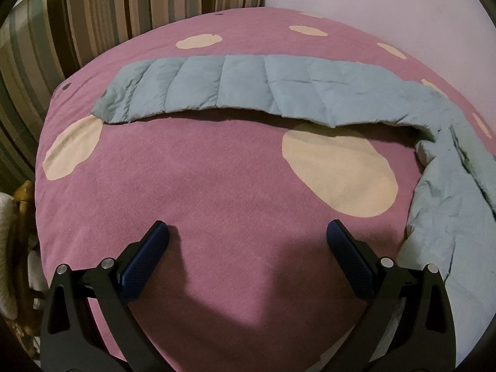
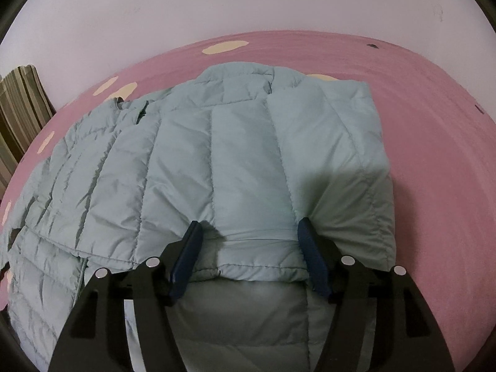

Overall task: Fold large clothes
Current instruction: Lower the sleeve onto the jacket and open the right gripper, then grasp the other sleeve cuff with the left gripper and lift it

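Ahead, quilted jacket (image 2: 217, 161) hem between parted jaws.

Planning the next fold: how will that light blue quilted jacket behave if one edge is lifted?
The jacket is probably floppy: its sleeve lies limp across the pink blanket. Its puffy panels suggest little weight for its bulk. The sheeny shell may slip, and the folded flap could spring open.
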`<state>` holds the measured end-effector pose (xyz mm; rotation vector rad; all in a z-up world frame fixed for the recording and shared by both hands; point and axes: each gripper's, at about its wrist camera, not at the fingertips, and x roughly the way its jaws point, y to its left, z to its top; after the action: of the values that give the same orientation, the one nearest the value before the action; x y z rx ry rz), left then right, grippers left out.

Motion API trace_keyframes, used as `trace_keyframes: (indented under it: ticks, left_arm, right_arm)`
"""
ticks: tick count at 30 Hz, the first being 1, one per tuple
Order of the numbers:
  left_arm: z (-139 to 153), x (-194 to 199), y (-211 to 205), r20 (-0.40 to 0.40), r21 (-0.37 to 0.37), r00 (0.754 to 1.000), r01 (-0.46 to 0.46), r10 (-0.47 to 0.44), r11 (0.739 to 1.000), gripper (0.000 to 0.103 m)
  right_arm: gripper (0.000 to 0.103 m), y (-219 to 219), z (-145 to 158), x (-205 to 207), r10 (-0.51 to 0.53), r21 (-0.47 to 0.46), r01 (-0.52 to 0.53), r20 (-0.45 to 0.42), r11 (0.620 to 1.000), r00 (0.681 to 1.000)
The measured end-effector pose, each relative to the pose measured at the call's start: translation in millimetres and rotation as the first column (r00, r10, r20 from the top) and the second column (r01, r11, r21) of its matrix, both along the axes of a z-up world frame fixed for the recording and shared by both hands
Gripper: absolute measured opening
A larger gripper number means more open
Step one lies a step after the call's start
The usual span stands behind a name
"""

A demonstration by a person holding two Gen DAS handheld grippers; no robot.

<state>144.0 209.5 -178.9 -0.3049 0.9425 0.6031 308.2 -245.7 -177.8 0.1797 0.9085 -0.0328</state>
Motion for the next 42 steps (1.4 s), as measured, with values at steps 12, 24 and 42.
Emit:
trace_keyframes:
  ticks: [12,24,42]
  left_arm:
    - [6.6,-8.1,101.1,0.206,-0.192,0.965,-0.121,0.16,0.974,0.101]
    - [2.8,-0.2,182.5,0.313,-0.299,0.903,-0.2,0.295,0.933,0.077]
    - [-0.5,-7.6,178.3,0.365,-0.403,0.881,-0.143,0.302,0.904,0.061]
  right_arm:
    - [0.068,1.3,-1.0,0.0,0.005,-0.003,-0.005,0.007,1.0,1.0]
    - [0.07,2.4,-2.0,-0.5,0.008,-0.01,-0.008,0.01,1.0,1.0]
    - [0.07,0.8,-1.9,-0.1,0.01,-0.01,-0.01,0.014,1.0,1.0]
